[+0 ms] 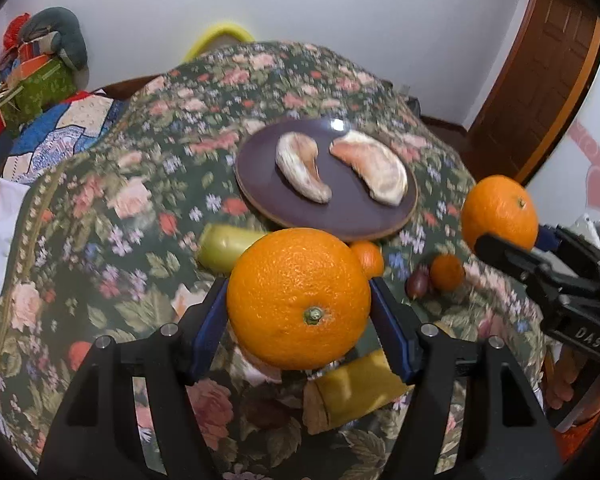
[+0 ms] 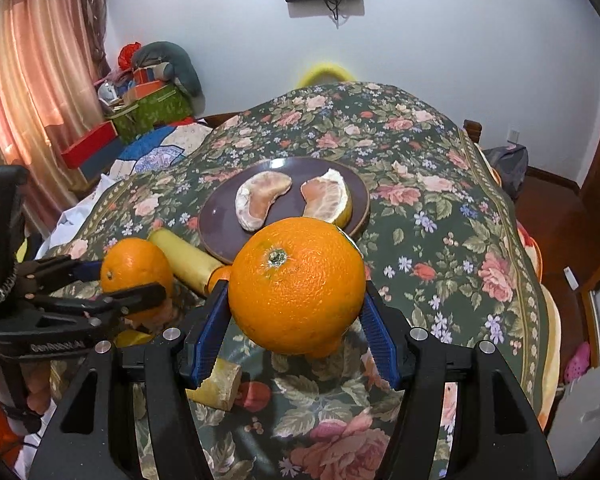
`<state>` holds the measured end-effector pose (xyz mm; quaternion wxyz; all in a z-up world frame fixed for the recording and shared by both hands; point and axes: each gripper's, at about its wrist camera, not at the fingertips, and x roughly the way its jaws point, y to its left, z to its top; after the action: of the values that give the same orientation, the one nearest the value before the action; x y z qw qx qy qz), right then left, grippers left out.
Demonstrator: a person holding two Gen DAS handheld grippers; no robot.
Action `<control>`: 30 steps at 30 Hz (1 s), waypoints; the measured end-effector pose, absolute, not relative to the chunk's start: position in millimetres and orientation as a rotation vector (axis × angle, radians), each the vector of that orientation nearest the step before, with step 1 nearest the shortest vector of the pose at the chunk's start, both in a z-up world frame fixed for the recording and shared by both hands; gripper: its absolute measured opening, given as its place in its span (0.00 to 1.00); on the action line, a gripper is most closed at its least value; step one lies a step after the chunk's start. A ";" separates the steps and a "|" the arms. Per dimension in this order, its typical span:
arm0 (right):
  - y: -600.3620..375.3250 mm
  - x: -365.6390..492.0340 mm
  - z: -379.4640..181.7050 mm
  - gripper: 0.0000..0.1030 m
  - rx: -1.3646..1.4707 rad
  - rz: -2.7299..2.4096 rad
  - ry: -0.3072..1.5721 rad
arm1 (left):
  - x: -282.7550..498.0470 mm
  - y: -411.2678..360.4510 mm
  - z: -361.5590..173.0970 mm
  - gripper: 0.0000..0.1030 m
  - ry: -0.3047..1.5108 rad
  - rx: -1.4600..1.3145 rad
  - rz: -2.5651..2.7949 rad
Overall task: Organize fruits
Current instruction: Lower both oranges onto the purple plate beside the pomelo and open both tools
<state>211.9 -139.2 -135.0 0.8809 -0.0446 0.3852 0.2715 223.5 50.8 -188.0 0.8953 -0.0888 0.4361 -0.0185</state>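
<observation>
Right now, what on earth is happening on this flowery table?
A person is sorting fruit with two hand-held claws. The left claw grips one orange, and the right claw grips another orange, both lifted above the tablecloth. Ahead, a dark plate holds two pomelo wedges. Smaller fruit lies beside it.

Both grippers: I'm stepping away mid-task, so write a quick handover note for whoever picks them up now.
Left gripper: jaws shut on a large round orange, held above the cloth.
Right gripper: jaws shut on a second round orange, also lifted.
Dark purple round plate holds two peeled pomelo wedges.
On the floral tablecloth: two small tangerines, yellow-green pieces.
Done: both oranges picked. Left: place them, probably then the loose fruit.
</observation>
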 end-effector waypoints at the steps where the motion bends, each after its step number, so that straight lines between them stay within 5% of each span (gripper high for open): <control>1: -138.9 213.1 -133.4 0.58 -0.092 0.565 0.798 | 224.2 52.9 -184.0 0.66 0.893 -0.186 -0.037; 30: -94.9 294.6 -151.3 0.58 -0.137 0.611 0.841 | 311.2 80.3 -192.9 0.66 0.871 -0.182 -0.009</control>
<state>294.6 -94.9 -151.3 0.8656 -0.0653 0.4016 0.2918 311.2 80.3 -192.9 0.9026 -0.0878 0.4214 -0.0044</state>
